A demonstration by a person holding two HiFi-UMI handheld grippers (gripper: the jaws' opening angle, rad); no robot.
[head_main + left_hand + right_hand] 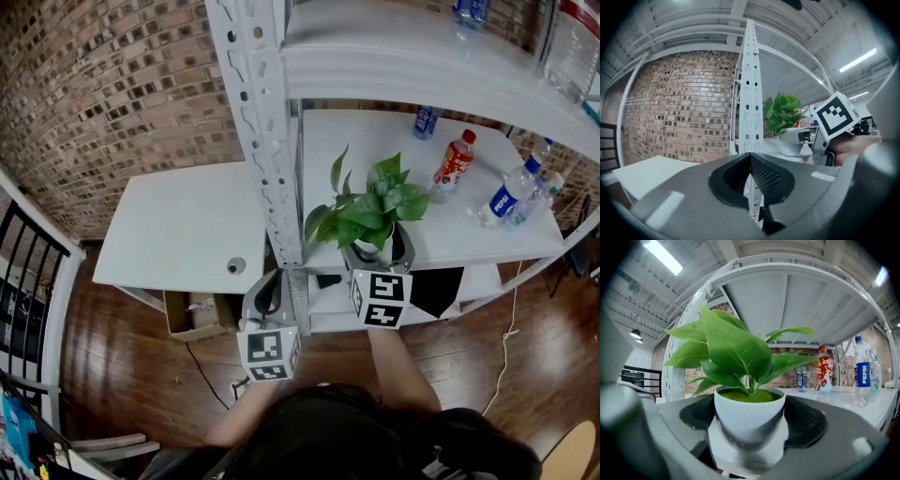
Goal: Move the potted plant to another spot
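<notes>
The potted plant, green leaves in a small white pot, stands near the front edge of the white middle shelf. My right gripper points level at it, its jaws open. The pot sits between the two dark pads, close to both, and rests on the shelf. My left gripper hangs lower and to the left, in front of the white perforated shelf post. Its jaws are shut with nothing in them. In the left gripper view, the plant and the right gripper's marker cube show to the right.
Several bottles stand further back on the same shelf: a red-labelled one, a blue-labelled one and a small one. A white table lies left of the post, with a cardboard box beneath. The brick wall is behind.
</notes>
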